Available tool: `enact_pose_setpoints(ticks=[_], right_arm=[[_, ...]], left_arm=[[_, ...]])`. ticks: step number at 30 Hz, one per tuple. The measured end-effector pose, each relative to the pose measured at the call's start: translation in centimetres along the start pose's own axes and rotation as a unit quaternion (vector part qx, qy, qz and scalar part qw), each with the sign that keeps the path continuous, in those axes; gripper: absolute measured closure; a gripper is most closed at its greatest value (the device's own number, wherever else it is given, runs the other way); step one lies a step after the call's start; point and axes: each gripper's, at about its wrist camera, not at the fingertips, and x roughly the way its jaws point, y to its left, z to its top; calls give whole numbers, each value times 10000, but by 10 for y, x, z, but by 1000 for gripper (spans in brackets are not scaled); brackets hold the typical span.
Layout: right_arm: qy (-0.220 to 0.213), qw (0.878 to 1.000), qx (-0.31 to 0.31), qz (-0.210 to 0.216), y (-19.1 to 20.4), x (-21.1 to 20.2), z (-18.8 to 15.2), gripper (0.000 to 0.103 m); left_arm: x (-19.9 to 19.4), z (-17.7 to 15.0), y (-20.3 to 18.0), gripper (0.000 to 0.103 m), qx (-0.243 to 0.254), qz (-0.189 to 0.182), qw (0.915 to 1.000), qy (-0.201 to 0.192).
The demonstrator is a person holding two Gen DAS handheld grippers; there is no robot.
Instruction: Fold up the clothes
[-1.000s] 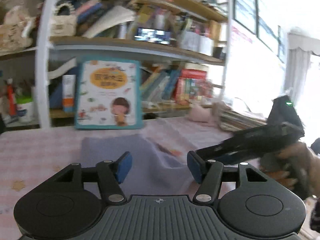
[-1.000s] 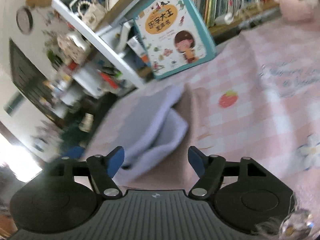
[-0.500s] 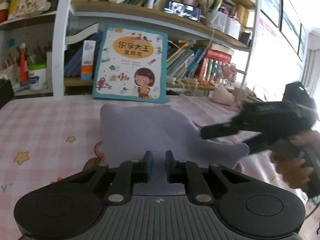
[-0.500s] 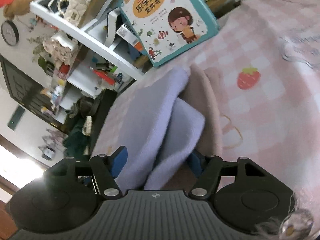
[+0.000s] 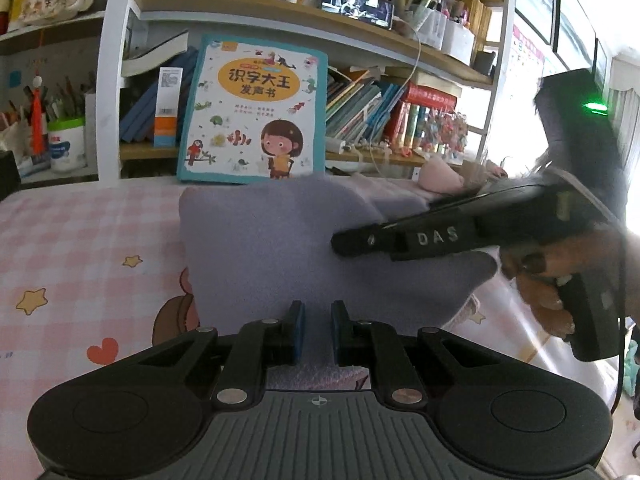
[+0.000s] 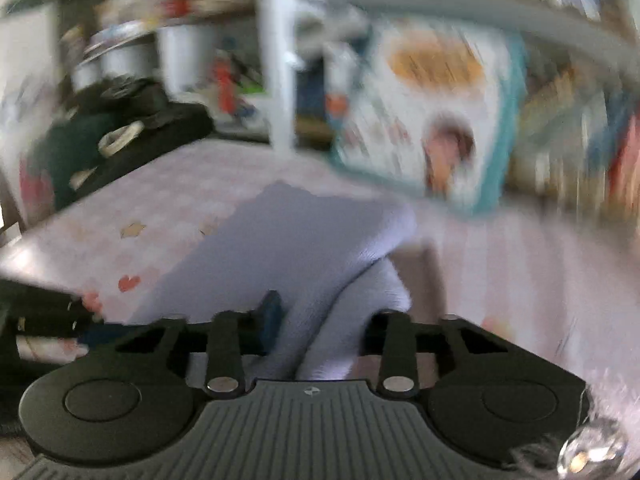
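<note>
Starting on your left: your left gripper (image 5: 316,330) is pinched nearly closed on the near edge of the lavender cloth (image 5: 272,248), the blue pads (image 5: 297,332) pressing a narrow ridge of fabric between them — that hold looks settled. The cloth lies straight ahead of that gripper on the pink checked tablecloth (image 5: 80,240), already doubled over, its long axis running from the near edge away toward the picture book (image 5: 256,112) leaning on the shelf, with the far folded end pointing at the book. Moving right, the cloth tapers into a soft rounded corner, and that's where your right gripper (image 5: 348,242) comes in from the side, lying across the fabric, with your right hand (image 5: 560,276) wrapped round its handle. From its own blurred view the right gripper (image 6: 316,320) has a thick roll of the cloth (image 6: 312,240) between its jaws and they're closing on it now; the left pad (image 6: 272,316) already looks to be against the fabric, the other is hidden behind the bulge, so I can't say the grip is firm yet. Both grippers sit at the same near edge — left at the middle, right at the corner — so my read is that the next fold goes away from you, along that long axis toward the book.
</note>
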Motion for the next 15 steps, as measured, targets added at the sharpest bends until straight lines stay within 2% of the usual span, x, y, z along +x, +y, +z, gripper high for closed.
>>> enact_pose_setpoints(ticks=[2, 5, 6, 7, 8, 9, 10, 11, 13, 15], right_arm=[[-921, 9910, -959, 160, 22, -23, -6, 76], [-1209, 9753, -1850, 43, 37, -26, -16, 76], [-817, 9814, -1719, -251, 31, -12, -12, 69], [-448, 9877, -1433, -436, 21, 2, -9, 55], [-105, 9958, -828, -373, 2, 15, -6, 48], [236, 9990, -216, -304, -18, 28, -3, 47], [352, 9977, 574, -1, -40, 32, -3, 47], [466, 9892, 1356, 302, -62, 37, -4, 47], [554, 9707, 2241, 669, -91, 40, -10, 49], [535, 9640, 2481, 794, -100, 39, -15, 51]], left_arm=[[-1, 0, 2, 89, -49, -5, 10000, -25], [-2, -1, 7, 88, -194, -15, 9998, -7], [-2, 0, 9, 86, -262, -19, 9997, 4], [-3, 1, 11, 86, -333, -48, 9994, 7], [-4, 2, 11, 86, -399, -92, 9992, 12], [-5, 3, 12, 86, -433, -106, 9990, 13], [-7, 4, 11, 83, -440, -93, 9990, 11], [-8, 4, 11, 82, -434, -83, 9990, 12], [-12, 3, 10, 81, -400, -70, 9992, 21], [-15, 3, 11, 81, -399, -32, 9992, 3]])
